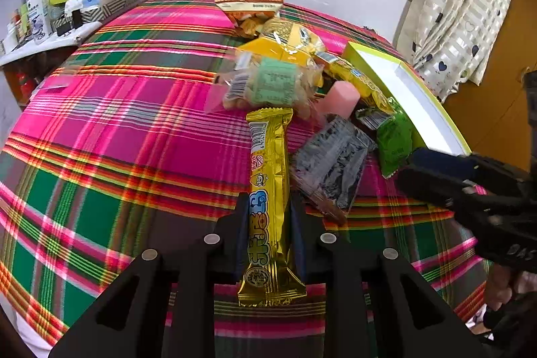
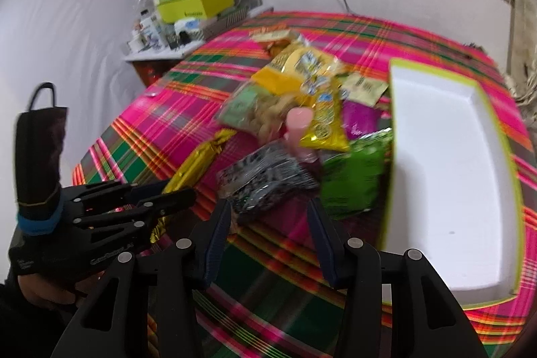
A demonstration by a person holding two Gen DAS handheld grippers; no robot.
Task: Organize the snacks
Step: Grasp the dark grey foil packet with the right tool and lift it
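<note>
Now the left gripper (image 1: pixel 270 223) has its fingers clamped on a long gold foil-wrapped snack bar (image 1: pixel 268 190) lying on the pink plaid cloth (image 1: pixel 134 130). Right gripper (image 2: pixel 268 223) fingers stand apart, near a black-and-silver snack packet (image 2: pixel 265 176), left of the white lime-rimmed tray (image 2: pixel 449 176).

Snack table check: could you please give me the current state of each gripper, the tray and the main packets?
Left gripper: shut on the gold bar.
Gold bar: lying on the cloth, clamped.
Right gripper: open, holding nothing.
White tray: holds no snacks.
Black-and-silver packet: lying loose, just beyond the right gripper.
Green packet: resting against the tray's side.
</note>
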